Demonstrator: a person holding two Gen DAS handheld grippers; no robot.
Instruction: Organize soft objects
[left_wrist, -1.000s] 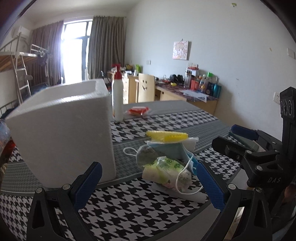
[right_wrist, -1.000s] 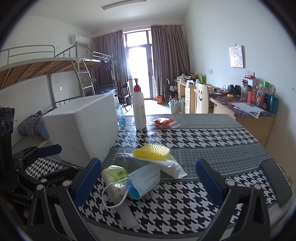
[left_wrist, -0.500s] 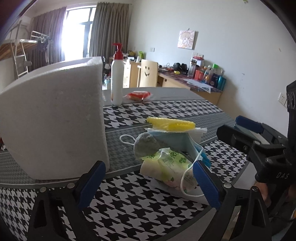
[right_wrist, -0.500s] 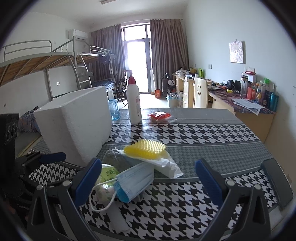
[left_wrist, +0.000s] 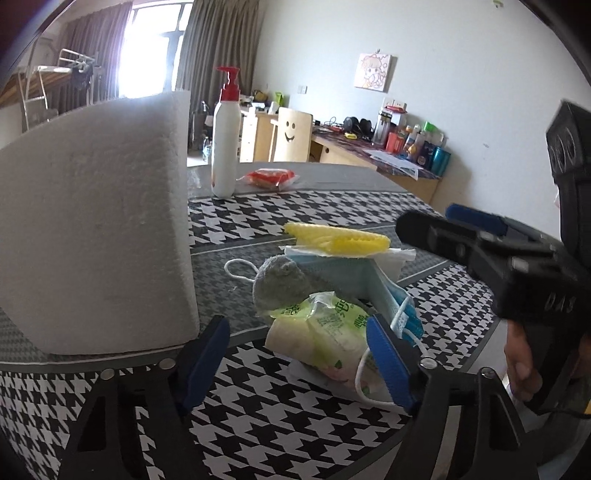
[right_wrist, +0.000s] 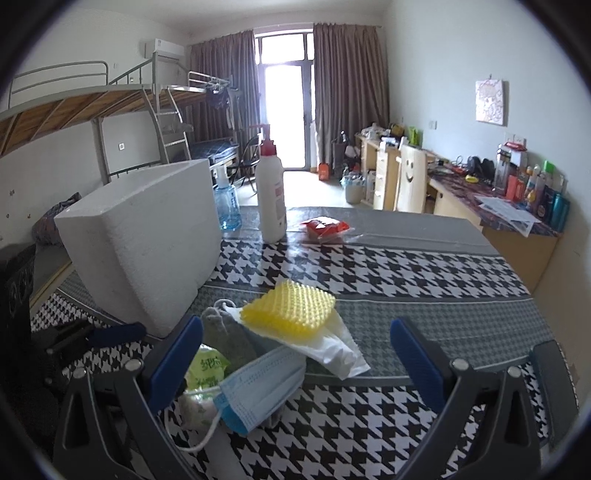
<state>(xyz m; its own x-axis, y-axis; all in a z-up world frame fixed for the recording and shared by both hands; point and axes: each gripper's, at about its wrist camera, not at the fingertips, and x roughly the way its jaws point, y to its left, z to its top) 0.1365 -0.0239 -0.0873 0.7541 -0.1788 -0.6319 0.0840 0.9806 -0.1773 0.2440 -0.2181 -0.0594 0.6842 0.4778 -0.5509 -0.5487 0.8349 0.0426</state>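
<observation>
green tissue pack (left_wrist: 325, 332) between closing left hand-held gripper (left_wrist: 295, 354) fingers, untouched

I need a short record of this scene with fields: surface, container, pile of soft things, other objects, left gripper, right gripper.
surface: table with houndstooth cloth
container: white foam box, left of the pile
pile: yellow sponge on top, white tissue pack, blue face mask, grey cloth, green wipes pack
other objects: pump bottle, red packet
left gripper: open, jaws have just been closing, green pack between them
right gripper: open, holding nothing
</observation>
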